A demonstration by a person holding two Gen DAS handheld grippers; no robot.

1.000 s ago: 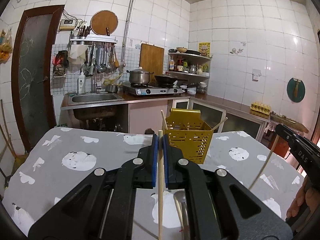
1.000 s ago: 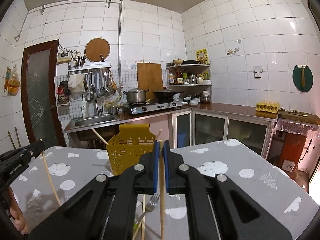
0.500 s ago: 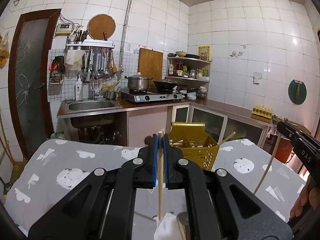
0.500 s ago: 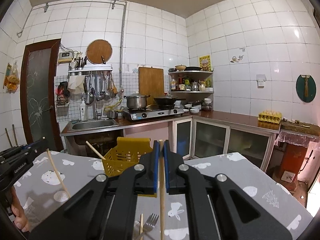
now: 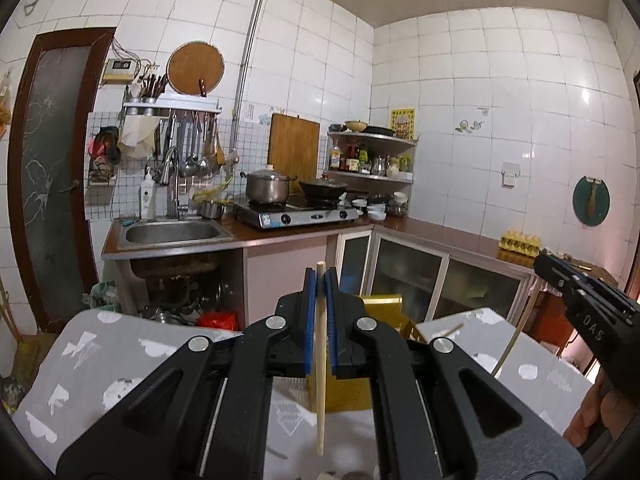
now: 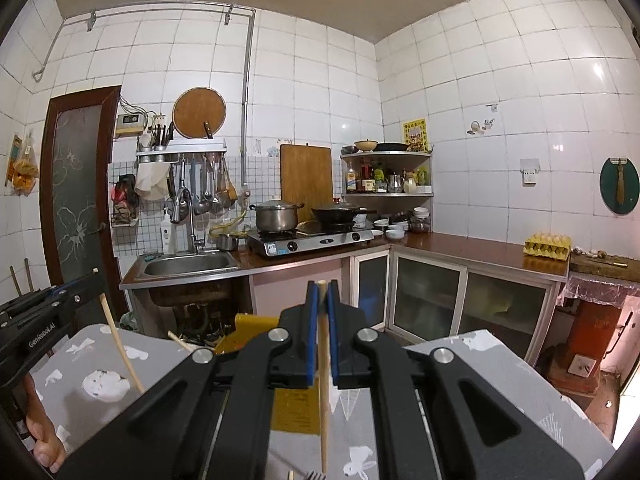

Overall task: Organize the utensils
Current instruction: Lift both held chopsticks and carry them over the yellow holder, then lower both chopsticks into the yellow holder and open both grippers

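left tongs: my left gripper (image 5: 320, 280) is clamped tight on a wooden chopstick (image 5: 320, 364), blue pads squeezing it from both sides. The stick stands nearly upright, top end poking just above the pads, bottom end hanging free over the table.

right tongs: same deal, my right gripper (image 6: 322, 290) is closed on its own chopstick (image 6: 324, 396), also close to vertical, tip just clearing the pads at 12 o'clock.

cross view: from the left cam I can see the right gripper off at 3 o'clock with its stick dangling below it, and a bit of the person's hand (image 5: 596, 412) under it. From the right cam the left gripper sits at 9 o'clock, its stick slanting down toward the table.

holder: the yellow utensil basket (image 5: 384, 304) sits on the table dead ahead of both grippers, mostly hidden behind the jaws. In the right view a chopstick already pokes out of it toward 10 o'clock, in the left view one sticks out toward 2 o'clock.

table: grey cloth (image 5: 100, 364) with white animal prints. At 6 o'clock in the right cam I can just make out fork tines (image 6: 313, 474) at the frame edge.

background: sink (image 6: 188, 264) at 11 o'clock, gas stove (image 6: 312, 240) with a steel pot (image 6: 276, 214) and a dark wok at 12, egg tray (image 6: 547, 245) on the counter at 2.

height: both sticks hang clear of the cloth as far as I can tell, neither is inside the basket.
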